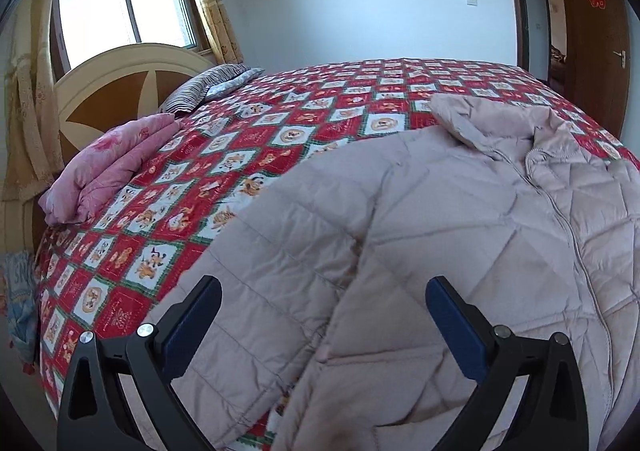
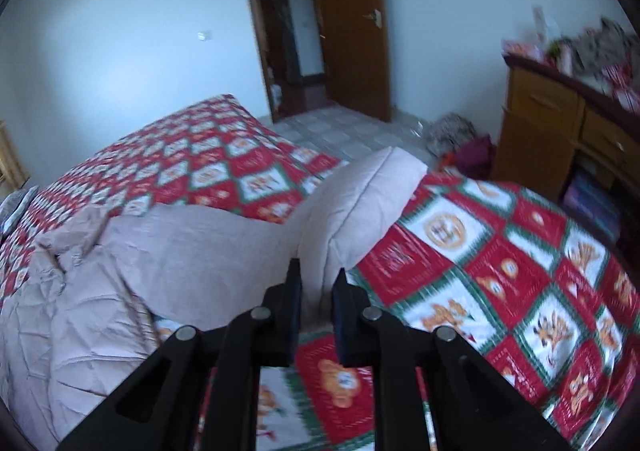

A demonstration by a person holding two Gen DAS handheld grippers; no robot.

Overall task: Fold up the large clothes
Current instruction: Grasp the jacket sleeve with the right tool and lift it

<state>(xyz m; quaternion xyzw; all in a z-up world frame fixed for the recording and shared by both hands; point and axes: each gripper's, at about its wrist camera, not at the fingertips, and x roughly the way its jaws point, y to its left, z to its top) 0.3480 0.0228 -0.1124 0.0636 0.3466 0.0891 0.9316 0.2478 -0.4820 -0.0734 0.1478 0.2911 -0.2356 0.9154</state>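
A pale pink quilted puffer jacket [image 1: 440, 235] lies front up on the red and white patterned bedspread [image 1: 248, 155], zipper closed, collar at the far side. My left gripper [image 1: 324, 291] is open above the jacket's left sleeve and side, holding nothing. In the right wrist view the jacket [image 2: 120, 283] lies at the left and its right sleeve [image 2: 352, 203] stretches out over the bedspread [image 2: 500, 271]. My right gripper [image 2: 317, 275] is nearly closed on the near edge of that sleeve, with sleeve fabric between the jaws.
A folded pink quilt [image 1: 108, 167] and a striped pillow [image 1: 208, 87] lie by the headboard [image 1: 120, 91]. A wooden door [image 2: 352, 23] stands open beyond the bed. A wooden dresser [image 2: 560, 131] with clutter stands at the right, with bags on the floor [image 2: 460, 143].
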